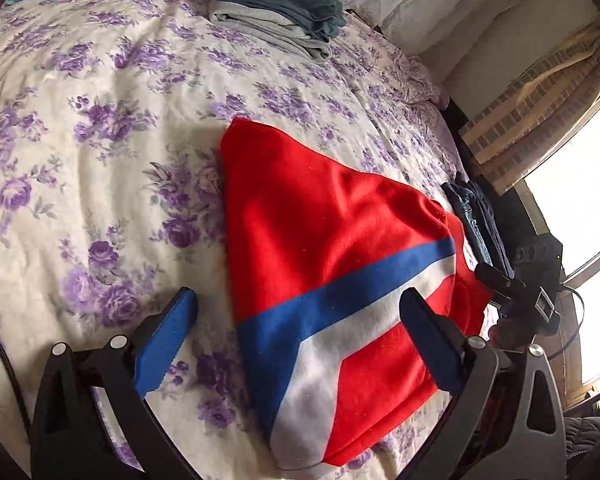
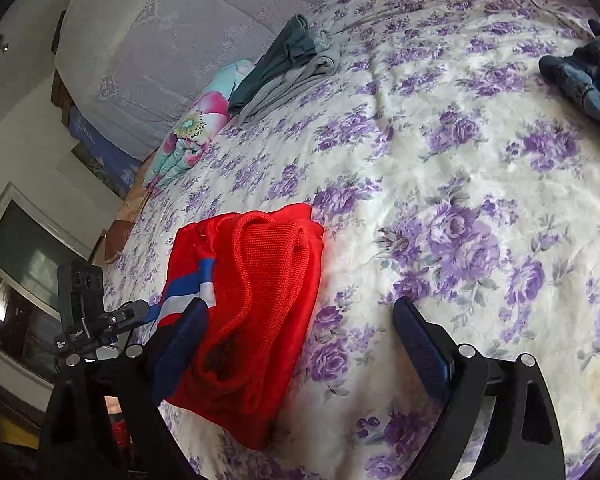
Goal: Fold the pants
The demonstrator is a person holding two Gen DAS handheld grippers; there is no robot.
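Folded red pants (image 1: 324, 216) lie flat on the floral bed (image 1: 100, 120).
Left gripper (image 1: 298, 320) hovers wide apart, pants between its fingers; right gripper (image 2: 300, 320) also gapes wide, holding nothing, pants beneath its left finger.

Pants (image 1: 332, 240) lie on bed (image 1: 100, 128), probably before folded stack (image 1: 276, 16).
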